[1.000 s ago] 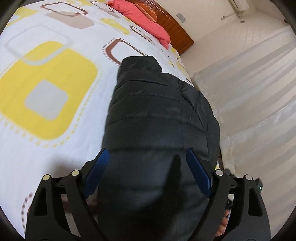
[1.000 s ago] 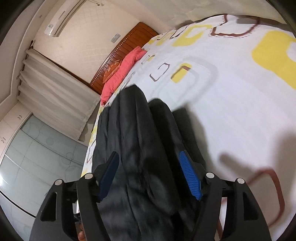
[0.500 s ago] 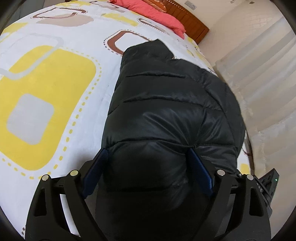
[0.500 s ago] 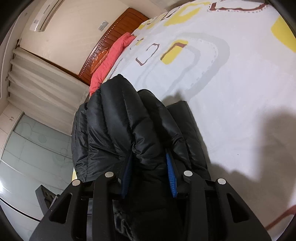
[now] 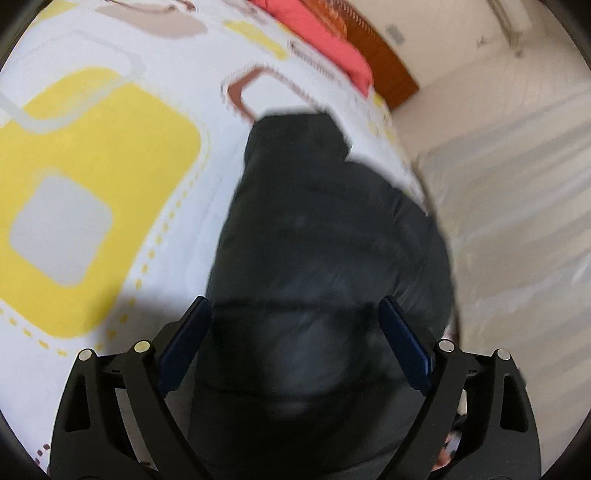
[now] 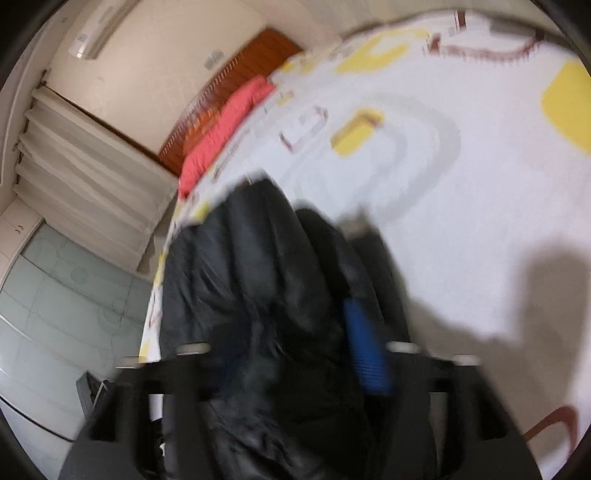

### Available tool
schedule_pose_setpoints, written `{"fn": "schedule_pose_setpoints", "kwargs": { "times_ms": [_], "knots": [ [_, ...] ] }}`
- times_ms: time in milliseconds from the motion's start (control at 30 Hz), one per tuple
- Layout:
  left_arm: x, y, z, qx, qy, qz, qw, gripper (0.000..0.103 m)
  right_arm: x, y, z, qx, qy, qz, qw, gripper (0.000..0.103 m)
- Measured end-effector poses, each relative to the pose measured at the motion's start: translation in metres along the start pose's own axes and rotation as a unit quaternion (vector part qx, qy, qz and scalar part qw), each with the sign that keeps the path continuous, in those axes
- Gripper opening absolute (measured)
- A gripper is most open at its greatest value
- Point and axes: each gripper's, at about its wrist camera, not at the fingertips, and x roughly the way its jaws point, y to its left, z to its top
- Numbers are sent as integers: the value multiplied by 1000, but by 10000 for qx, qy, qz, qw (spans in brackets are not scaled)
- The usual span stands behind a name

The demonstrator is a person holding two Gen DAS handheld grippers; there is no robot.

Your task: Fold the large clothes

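Nearest to us, our left gripper (image 5: 295,328) has its jaws spread wide and still widening, its blue pads (image 5: 404,343) standing either side of the black puffer jacket (image 5: 317,258). The jacket's padded bulk fills the gap between them, but through the blur we see no pad pressing in. Our right gripper (image 6: 295,347) is also opening; the jacket's (image 6: 258,295) folded layers bunch up between its fingers, one blue pad (image 6: 365,347) shows clearly on the right side, and the other is lost in motion blur, so we cannot tell whether the cloth is still pinched.

Just ahead of both grippers the jacket lies in a long dark heap on the bed (image 5: 92,184), running away from us along the edge of the mattress. Its far end rises to a rounded lump ahead of the left gripper.

To the left of the left gripper, and to the right of the right one, spreads the white bedspread with yellow and brown rounded squares. A dark shadow (image 6: 535,299) falls on it right of the right gripper.

Farther off lies a coral-red pillow (image 5: 317,37), against the wooden headboard (image 6: 236,92). Beyond that hang pale curtains (image 6: 85,177), with an air conditioner (image 6: 99,33) high on the wall.
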Motion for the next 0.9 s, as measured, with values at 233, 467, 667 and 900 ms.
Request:
{"fn": "schedule_pose_setpoints", "kwargs": {
  "times_ms": [233, 467, 667, 900],
  "knots": [
    [32, 2, 20, -99, 347, 118, 9993, 97, 43, 8, 32, -232, 457, -433, 9977, 77],
    [60, 11, 17, -267, 741, 63, 9969, 101, 65, -18, 26, 63, 840, -389, 9957, 77],
    [76, 2, 10, 65, 611, 427, 9972, 97, 65, -25, 17, 89, 732, -347, 9967, 58],
    [82, -3, 6, 304, 533, 529, 9967, 96, 62, -36, 10, 243, 629, -96, 9977, 54]
  ]
}}
